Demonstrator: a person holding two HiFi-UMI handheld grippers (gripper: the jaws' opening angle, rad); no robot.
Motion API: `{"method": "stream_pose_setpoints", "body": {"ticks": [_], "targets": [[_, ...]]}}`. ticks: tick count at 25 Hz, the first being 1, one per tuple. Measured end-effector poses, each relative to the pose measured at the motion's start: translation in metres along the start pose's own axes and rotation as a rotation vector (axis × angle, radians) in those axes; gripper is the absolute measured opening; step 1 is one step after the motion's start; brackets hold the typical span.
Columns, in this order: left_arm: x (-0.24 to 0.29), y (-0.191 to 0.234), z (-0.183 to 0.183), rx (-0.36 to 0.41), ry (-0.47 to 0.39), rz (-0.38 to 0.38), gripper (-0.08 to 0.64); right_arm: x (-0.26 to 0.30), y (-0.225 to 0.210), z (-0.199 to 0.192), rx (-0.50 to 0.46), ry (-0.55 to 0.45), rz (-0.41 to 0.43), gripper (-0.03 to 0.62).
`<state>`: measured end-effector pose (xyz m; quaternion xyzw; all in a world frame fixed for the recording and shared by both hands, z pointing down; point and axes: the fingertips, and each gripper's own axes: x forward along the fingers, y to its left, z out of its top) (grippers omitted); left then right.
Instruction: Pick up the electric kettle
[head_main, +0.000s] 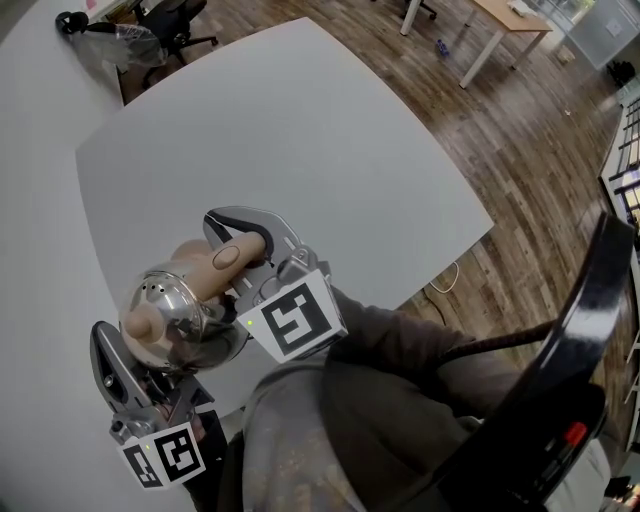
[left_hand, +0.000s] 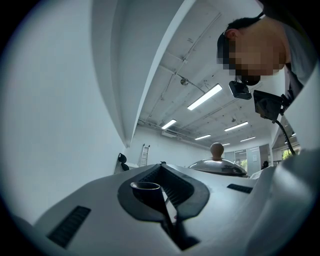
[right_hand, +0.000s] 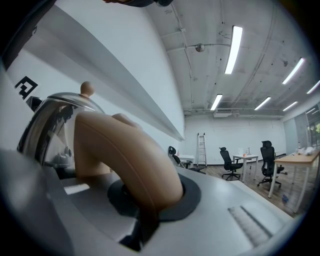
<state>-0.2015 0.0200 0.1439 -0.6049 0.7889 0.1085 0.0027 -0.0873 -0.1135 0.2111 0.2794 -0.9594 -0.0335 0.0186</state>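
Observation:
The electric kettle (head_main: 172, 318) is a shiny steel pot with a tan lid knob (head_main: 143, 322) and a tan handle (head_main: 222, 262). It hangs over the near edge of the grey table (head_main: 300, 150). My right gripper (head_main: 243, 243) is shut on the handle, which fills its jaws in the right gripper view as handle (right_hand: 125, 155), with the steel body (right_hand: 47, 125) to the left. My left gripper (head_main: 108, 345) is shut and empty, just left of and below the kettle. Past its closed jaws (left_hand: 163, 194), the left gripper view shows the lid (left_hand: 220, 166).
A second grey table (head_main: 40, 110) stands at the left. Wood floor (head_main: 520, 170) lies to the right, with a white cable (head_main: 445, 277) by the table corner. Office chairs (head_main: 170, 25) and a wooden desk (head_main: 500, 25) stand far back. A black curved band (head_main: 580, 330) crosses the right foreground.

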Motion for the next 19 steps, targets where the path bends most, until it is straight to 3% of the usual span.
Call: {"method": "stream_pose_setpoints", "body": {"ticks": [11,19], "targets": [[-0.002,0.006,-0.005,0.002,0.009,0.004,-0.003,0.002,0.004,-0.007,0.001,0.009,-0.009,0.011],[-0.007,0.009,-0.016,-0.043,0.017,-0.018,-0.003,0.001,0.006,-0.008,0.008,0.002,-0.015,0.011]]}}
